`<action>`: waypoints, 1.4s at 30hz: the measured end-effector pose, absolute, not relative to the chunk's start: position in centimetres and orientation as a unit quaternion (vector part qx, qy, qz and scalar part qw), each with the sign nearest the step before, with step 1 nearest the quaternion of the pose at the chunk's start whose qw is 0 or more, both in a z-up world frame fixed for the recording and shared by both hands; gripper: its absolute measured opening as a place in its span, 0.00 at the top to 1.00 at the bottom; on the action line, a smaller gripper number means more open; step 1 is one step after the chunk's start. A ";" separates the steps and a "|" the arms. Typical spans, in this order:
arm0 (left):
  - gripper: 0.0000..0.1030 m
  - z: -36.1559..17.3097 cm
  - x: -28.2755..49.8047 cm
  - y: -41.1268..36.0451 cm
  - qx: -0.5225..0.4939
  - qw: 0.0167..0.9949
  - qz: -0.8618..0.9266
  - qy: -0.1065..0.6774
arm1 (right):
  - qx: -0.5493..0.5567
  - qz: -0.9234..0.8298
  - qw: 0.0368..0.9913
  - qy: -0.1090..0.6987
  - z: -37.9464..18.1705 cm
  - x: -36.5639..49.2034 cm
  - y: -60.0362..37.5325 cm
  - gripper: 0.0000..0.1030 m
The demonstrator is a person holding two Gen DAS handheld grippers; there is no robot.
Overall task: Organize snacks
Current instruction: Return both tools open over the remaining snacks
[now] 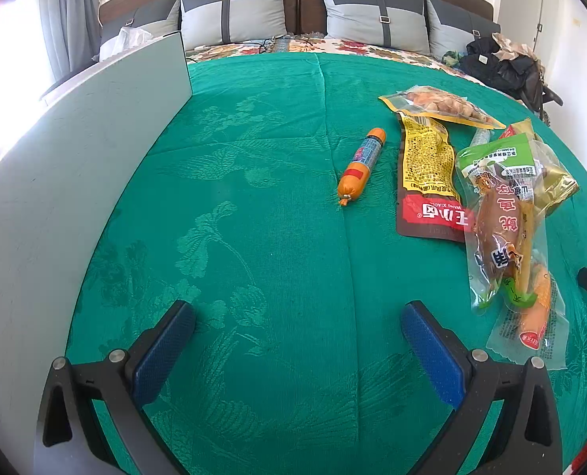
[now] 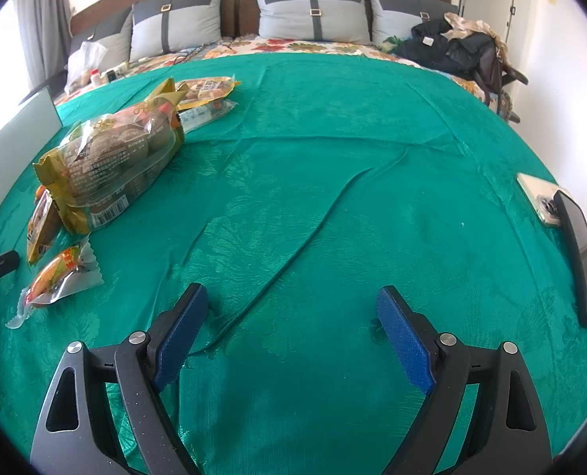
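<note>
On the green bedspread (image 1: 253, 206):
Far left: white board (image 1: 75, 150), edge-on.
Left gripper (image 1: 298, 350): jaws wide apart, holding nothing.
Sausage (image 1: 361, 165): alone, just left of the snack pile (image 1: 499, 198).
Right gripper (image 2: 292, 336): spread wide, holding nothing.
Far right: two phones (image 2: 580, 253).

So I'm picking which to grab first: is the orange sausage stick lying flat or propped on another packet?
Lying flat. The orange sausage stick rests alone on the green bedspread, apart from the snack pile.
</note>
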State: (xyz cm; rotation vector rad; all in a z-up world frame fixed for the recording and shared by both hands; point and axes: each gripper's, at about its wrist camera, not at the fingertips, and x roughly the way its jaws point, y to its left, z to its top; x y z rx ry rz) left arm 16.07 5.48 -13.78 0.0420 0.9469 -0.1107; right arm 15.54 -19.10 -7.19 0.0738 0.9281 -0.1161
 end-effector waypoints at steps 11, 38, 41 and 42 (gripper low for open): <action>0.00 -13.8 16.0 5.5 0.020 0.888 -0.053 0.455 | 0.038 -0.057 0.891 0.449 -7.2 15.6 -19.2 0.12; 0.00 -13.8 16.0 5.5 0.020 0.889 -0.053 0.455 | 0.040 -0.058 0.890 0.450 -7.3 15.6 -19.2 0.10; 0.00 -13.8 16.0 5.5 0.020 0.889 -0.053 0.455 | 0.040 -0.058 0.890 0.450 -7.3 15.6 -19.2 0.10; 0.00 -13.8 16.0 5.5 0.020 0.889 -0.053 0.455 | 0.040 -0.058 0.890 0.450 -7.3 15.6 -19.2 0.10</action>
